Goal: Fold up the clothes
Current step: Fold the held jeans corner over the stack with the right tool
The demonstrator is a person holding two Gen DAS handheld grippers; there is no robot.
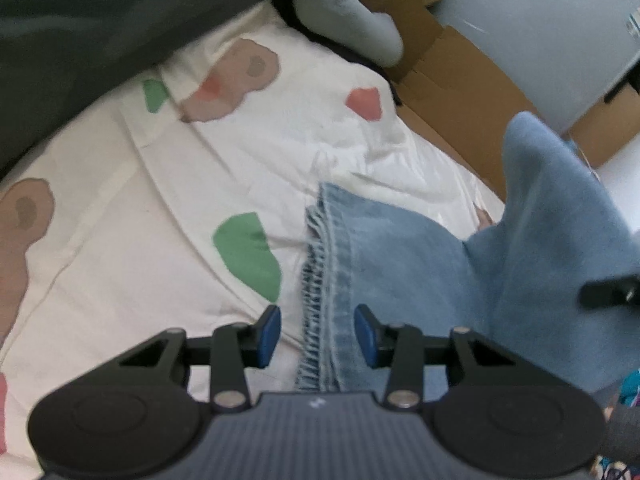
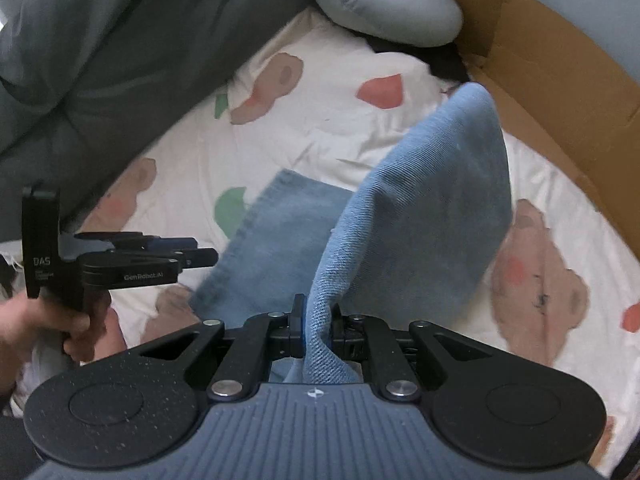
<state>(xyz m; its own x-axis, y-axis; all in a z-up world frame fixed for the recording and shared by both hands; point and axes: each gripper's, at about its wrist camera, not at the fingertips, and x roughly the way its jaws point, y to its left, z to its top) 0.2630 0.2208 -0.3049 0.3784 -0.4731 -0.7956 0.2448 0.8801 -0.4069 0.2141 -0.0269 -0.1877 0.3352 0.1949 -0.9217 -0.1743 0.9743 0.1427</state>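
Observation:
Light blue jeans (image 1: 392,248) lie on a white bedsheet (image 1: 120,240) printed with bears and coloured patches. A frayed hem runs toward me in the left wrist view. My left gripper (image 1: 316,332) is open, its blue pads on either side of that hem and above it. My right gripper (image 2: 316,328) is shut on a fold of the jeans (image 2: 420,208), and the cloth rises from its jaws in a tall arch. The left gripper (image 2: 176,254) shows from the side in the right wrist view, held by a hand (image 2: 48,324).
A dark grey duvet (image 2: 100,60) covers the bed's far left. A grey plush shape (image 2: 380,12) lies at the head. Cardboard boxes (image 2: 560,80) stand along the right edge of the bed, beside a pale wall (image 1: 540,20).

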